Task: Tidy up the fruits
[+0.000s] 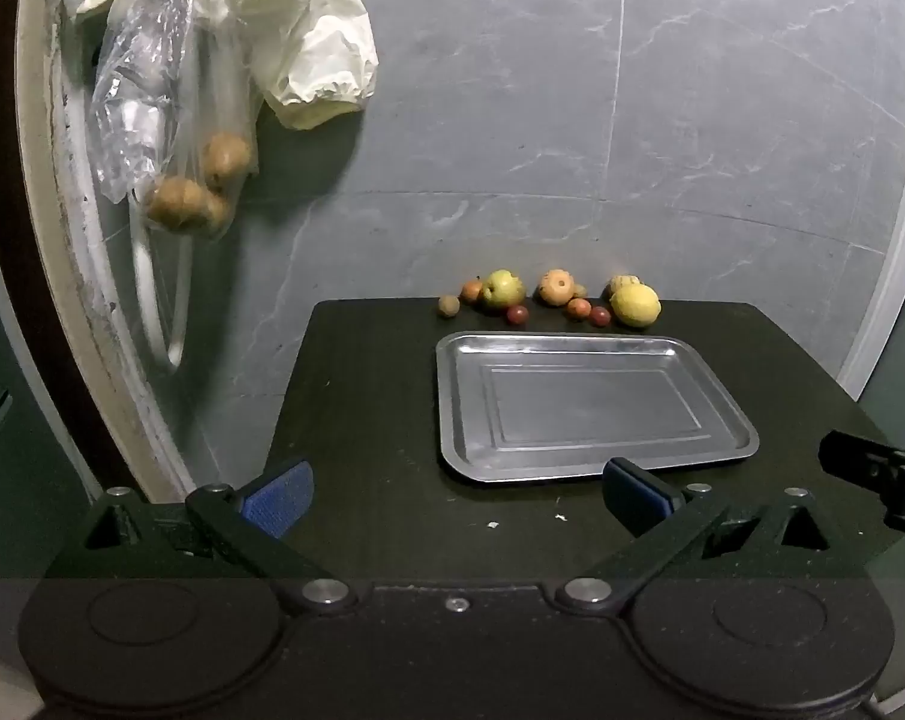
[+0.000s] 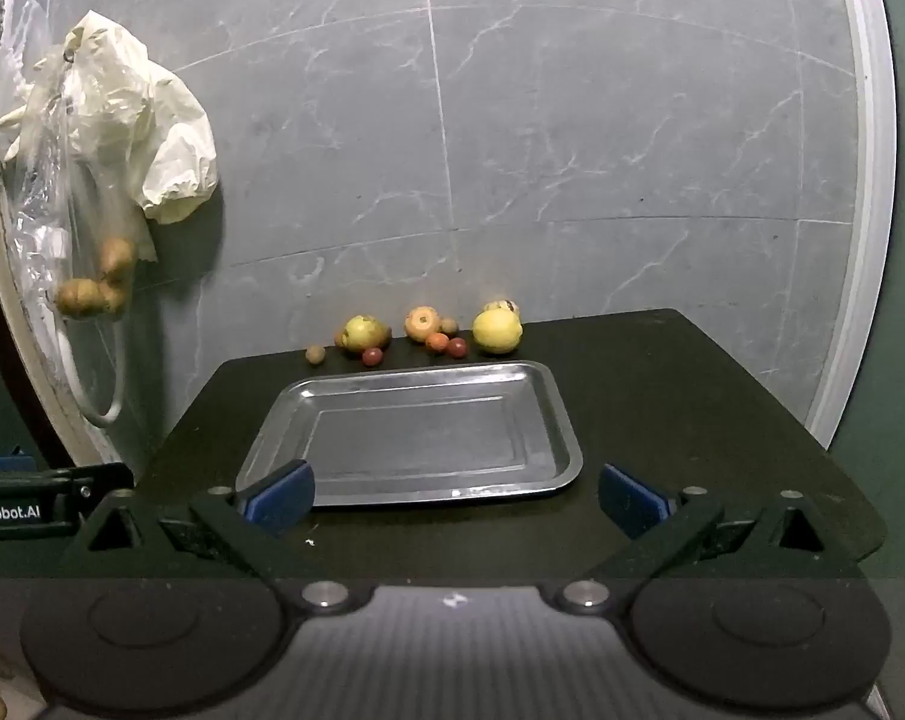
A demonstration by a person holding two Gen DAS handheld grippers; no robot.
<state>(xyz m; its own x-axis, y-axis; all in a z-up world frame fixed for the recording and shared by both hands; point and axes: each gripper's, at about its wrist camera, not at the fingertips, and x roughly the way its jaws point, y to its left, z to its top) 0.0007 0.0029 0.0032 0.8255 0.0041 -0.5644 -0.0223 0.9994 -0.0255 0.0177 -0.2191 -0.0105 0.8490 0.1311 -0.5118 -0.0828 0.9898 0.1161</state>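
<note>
Plainly nothing is picked yet. From the left wrist view, the left gripper [image 1: 455, 495] hovers over the near edge of the dark tabletop [image 1: 362, 396], jaws spread wide and empty; the metal tray [image 1: 746, 441] lies bare, with the fruits [image 1: 551, 297] lined along the far edge behind it. From the right wrist view, the right gripper [image 2: 455, 495] is likewise wide and empty. Likely next: reach over the tray for a fruit such as the yellow one [image 2: 497, 330].

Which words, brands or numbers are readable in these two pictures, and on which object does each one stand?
"enRobot.AI": white letters on the black body of the left hand-held gripper, at the left edge of the right wrist view; the start of the word is cut off by the picture's edge.
No other text can be read on the tray, the fruits or the bags.
</note>
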